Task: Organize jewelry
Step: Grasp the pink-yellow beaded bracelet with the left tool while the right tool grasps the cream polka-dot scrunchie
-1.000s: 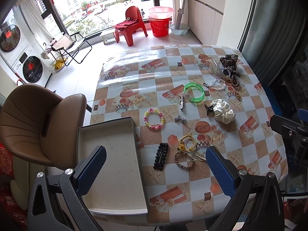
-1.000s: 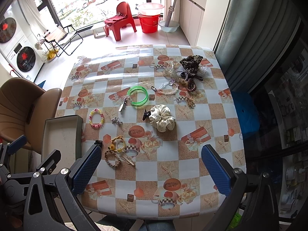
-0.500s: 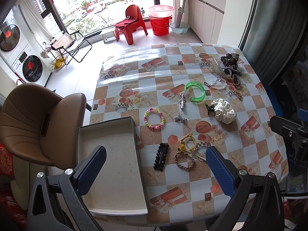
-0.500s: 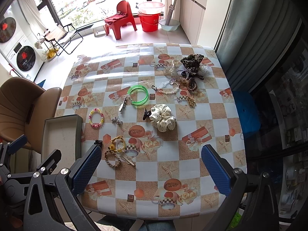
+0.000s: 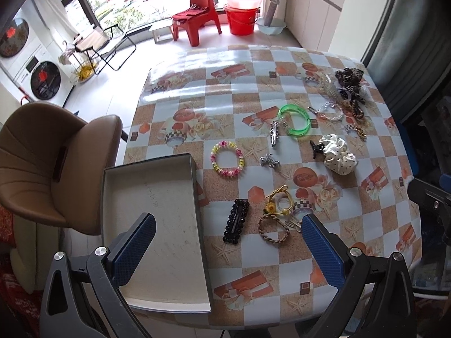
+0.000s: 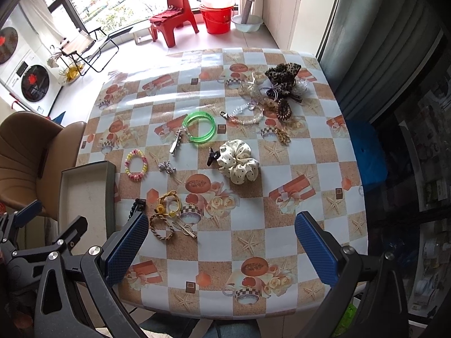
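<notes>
Both tools are built alike. The left tongs [image 5: 228, 239] carry two flat, oblong pads [image 5: 132, 249] faced in dark blue with a fine cross-hatched grip texture. Each pad sits on an angular black frame with triangular cut-outs, joined by round silver screws. The right tongs [image 6: 221, 238] show the same blue textured pads [image 6: 315, 249], black linkage arms and silver screw heads. At the near edge of the right wrist view, blue denim shows below the counter [image 6: 310, 169].
</notes>
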